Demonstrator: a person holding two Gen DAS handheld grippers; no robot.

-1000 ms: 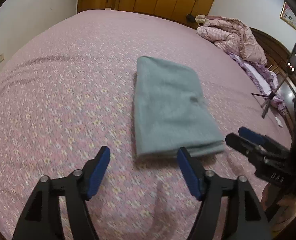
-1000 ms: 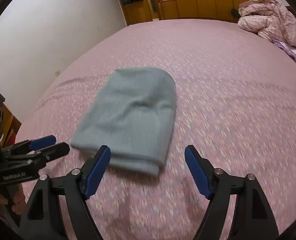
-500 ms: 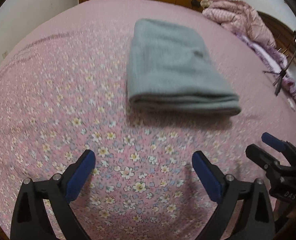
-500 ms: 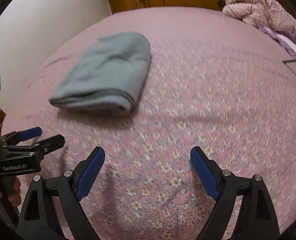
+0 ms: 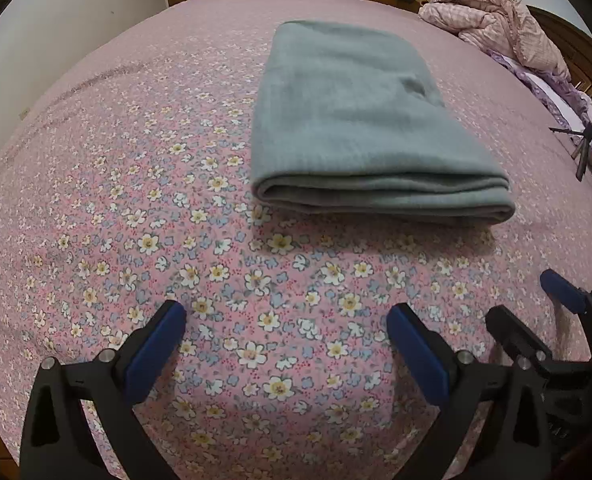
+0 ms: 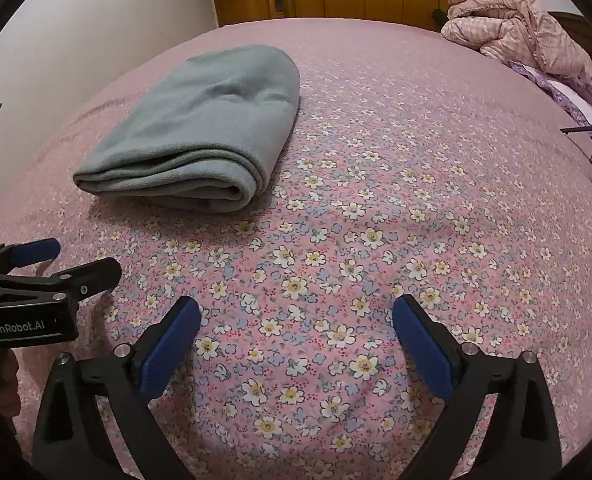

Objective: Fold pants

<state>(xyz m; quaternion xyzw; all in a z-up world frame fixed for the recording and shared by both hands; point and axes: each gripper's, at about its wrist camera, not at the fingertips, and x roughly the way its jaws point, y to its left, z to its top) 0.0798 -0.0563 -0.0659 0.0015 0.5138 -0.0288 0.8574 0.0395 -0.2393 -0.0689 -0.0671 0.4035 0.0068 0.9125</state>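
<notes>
Pants (image 5: 359, 120) are sitting on the bed (image 5: 136, 184) as a neat grey bundle, several layers stacked, with the rounded fold edge facing you and nothing sticking out that I can see. Looks to me like the folding itself is basically done, so what's left is just getting clear without wrecking it.

Your left hand-held gripper (image 5: 286, 336) is spread wide with nothing between the pads, hanging over the flowered sheet on the near side of the bundle, well apart from it. Right hand-held gripper (image 6: 296, 328) is the same deal: jaws wide, empty, over bare sheet, with the pants off to its left and further up the bed. The two tools are right beside each other, so watch you don't knock them together.

If you want to tidy anything, there's a small dimple on the top layer (image 6: 232, 90). I'd smooth it with the flat of one pad, sweeping away from the fold edge so the layers don't slide. Don't pinch it, soft fleecy stuff like that probably drags the whole stack along. Otherwise keep both clear of the sheet so you don't tug it and shift the bundle.
</notes>
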